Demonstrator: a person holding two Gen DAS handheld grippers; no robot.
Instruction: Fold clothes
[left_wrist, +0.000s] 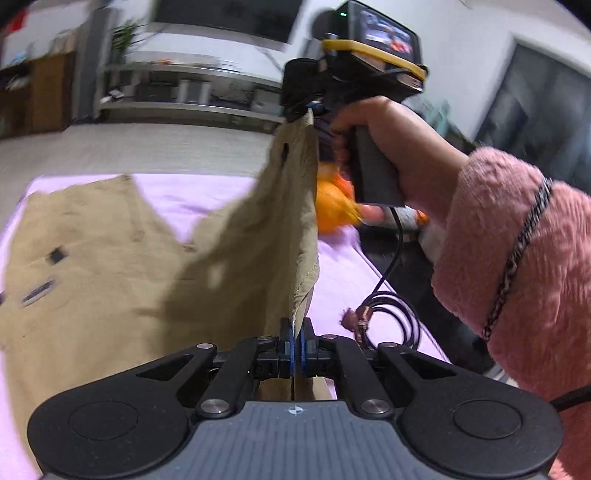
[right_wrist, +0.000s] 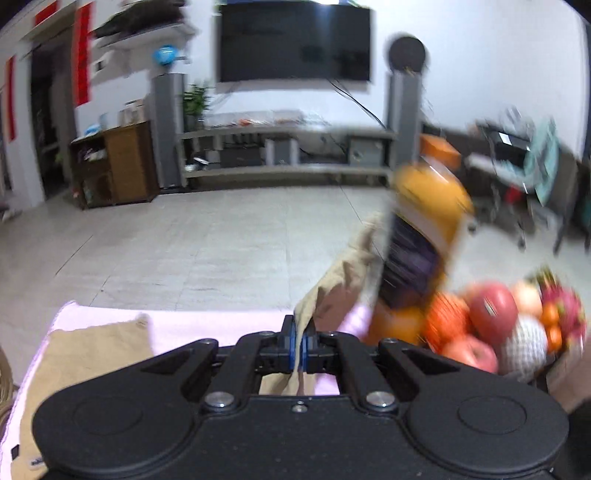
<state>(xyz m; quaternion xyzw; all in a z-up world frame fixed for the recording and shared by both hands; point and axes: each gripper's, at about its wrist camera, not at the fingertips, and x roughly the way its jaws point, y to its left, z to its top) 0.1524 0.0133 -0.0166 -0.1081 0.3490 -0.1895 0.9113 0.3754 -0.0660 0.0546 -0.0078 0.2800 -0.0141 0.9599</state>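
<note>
A pair of tan trousers (left_wrist: 92, 258) lies on a pink sheet (left_wrist: 192, 195), one edge lifted off it. My left gripper (left_wrist: 295, 343) is shut on the near corner of that lifted edge. In the left wrist view the right gripper (left_wrist: 308, 110) hangs higher and farther away, held by a hand in a fluffy pink sleeve (left_wrist: 517, 258), pinching the other end of the same edge. The cloth hangs taut between the two. In the right wrist view my right gripper (right_wrist: 298, 345) is shut on tan cloth (right_wrist: 332, 288), and the flat part of the trousers (right_wrist: 85, 354) lies at the lower left.
A pile of fruit (right_wrist: 498, 325) and an orange box (right_wrist: 424, 229) stand just right of the pink sheet. A black cable (left_wrist: 391, 314) loops over the sheet's right edge. Beyond lie a tiled floor (right_wrist: 184, 251), a TV shelf (right_wrist: 288, 147) and a wooden cabinet (right_wrist: 114, 166).
</note>
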